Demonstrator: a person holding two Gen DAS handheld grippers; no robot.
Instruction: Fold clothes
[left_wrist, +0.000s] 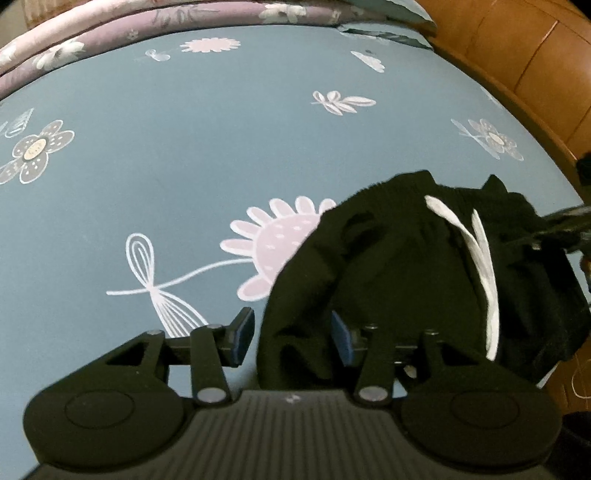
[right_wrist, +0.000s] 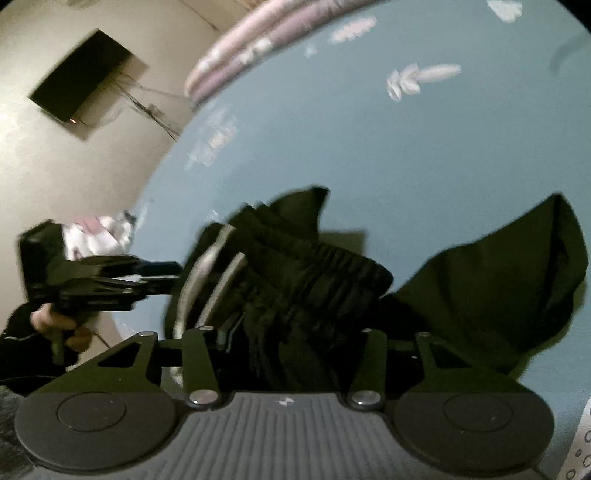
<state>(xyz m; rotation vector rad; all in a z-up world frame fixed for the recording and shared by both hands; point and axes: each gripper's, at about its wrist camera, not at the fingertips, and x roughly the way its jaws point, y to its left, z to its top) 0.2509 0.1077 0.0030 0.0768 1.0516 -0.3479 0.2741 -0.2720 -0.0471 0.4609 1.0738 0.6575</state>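
Observation:
A black garment (left_wrist: 388, 258) with a gathered elastic waistband (right_wrist: 332, 258) and two white drawstrings (left_wrist: 480, 258) lies bunched on the blue flowered bed sheet (left_wrist: 184, 166). My left gripper (left_wrist: 293, 332) is open at the garment's left edge. A strip of black cloth runs between its blue-padded fingers (left_wrist: 243, 332). In the right wrist view the left gripper (right_wrist: 173, 275) points at the drawstrings (right_wrist: 207, 266), held by a hand (right_wrist: 55, 321). My right gripper (right_wrist: 295, 332) stands wide, with the garment (right_wrist: 498, 288) heaped between the fingers and hiding their tips.
A purple flowered quilt (left_wrist: 110, 33) lies rolled along the far edge of the bed. Orange-brown wooden panels (left_wrist: 535, 55) border the bed on the right. A dark screen (right_wrist: 81, 77) hangs on the pale wall. A white and pink cloth (right_wrist: 99, 229) lies near the bed's edge.

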